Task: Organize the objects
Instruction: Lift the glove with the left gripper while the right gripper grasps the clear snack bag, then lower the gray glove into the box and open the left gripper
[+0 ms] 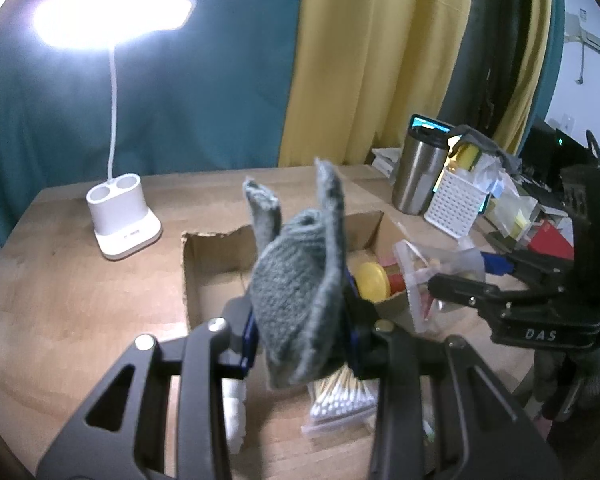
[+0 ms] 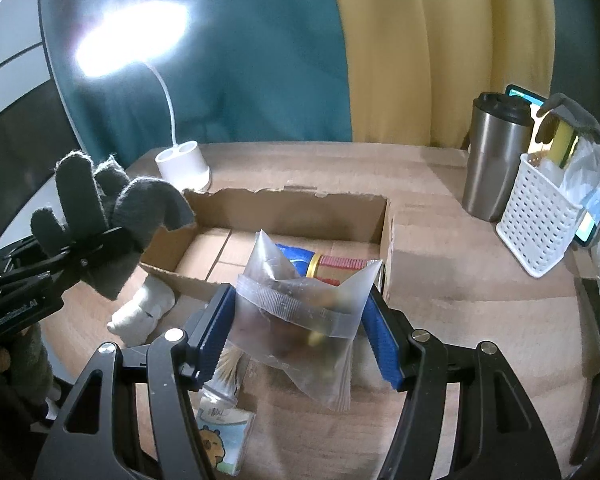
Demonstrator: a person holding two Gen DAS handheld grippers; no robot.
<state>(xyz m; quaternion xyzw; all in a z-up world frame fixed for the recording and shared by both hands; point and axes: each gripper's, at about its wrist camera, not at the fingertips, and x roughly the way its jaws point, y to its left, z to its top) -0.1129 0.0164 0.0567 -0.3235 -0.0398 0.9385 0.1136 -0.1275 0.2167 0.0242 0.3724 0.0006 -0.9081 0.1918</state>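
My left gripper is shut on a grey knit glove and holds it above the near edge of an open cardboard box. In the right wrist view the glove hangs at the box's left corner. My right gripper is shut on a frosted zip bag of small items, held above the box's near right side. The box holds a tube with a yellow cap and a blue packet. A white sock lies left of the box.
A lit white desk lamp stands at the back left. A steel tumbler and a white perforated basket stand at the right. A bag of cotton swabs and a tissue pack lie in front of the box.
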